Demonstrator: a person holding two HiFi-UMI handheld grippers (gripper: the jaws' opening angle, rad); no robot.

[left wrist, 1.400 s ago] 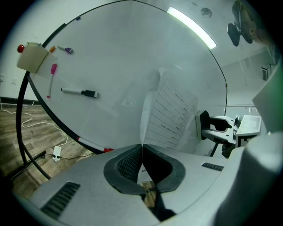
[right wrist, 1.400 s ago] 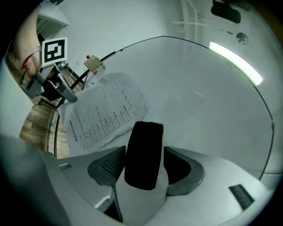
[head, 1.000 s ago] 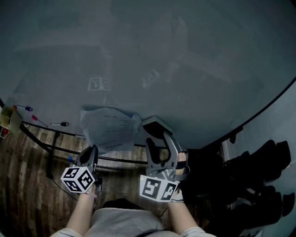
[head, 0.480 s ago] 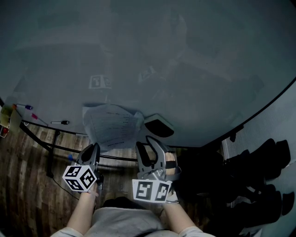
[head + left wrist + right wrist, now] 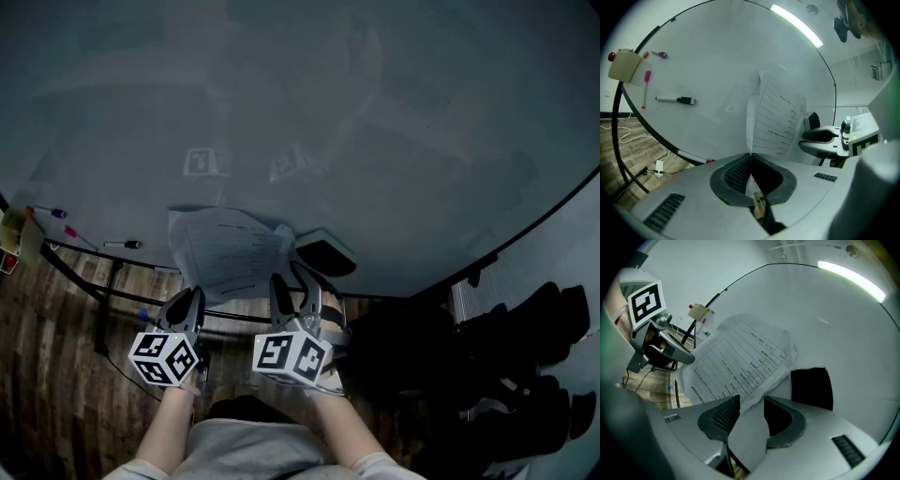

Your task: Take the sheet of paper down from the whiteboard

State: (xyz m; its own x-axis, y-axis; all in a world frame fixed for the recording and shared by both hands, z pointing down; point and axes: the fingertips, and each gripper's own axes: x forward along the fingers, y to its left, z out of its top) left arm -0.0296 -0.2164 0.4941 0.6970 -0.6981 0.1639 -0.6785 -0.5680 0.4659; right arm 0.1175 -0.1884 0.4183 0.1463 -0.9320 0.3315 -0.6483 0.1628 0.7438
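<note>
Right gripper lowered, closing | paper between jaws (left gripper clamps)

One sheet of paper, one whiteboard, two grippers, three markers, one black pad.

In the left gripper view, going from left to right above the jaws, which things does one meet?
beige block → pink marker → black marker → paper → right gripper, whose jaws have just been closing, with the paper between them but not yet pinched.
</note>
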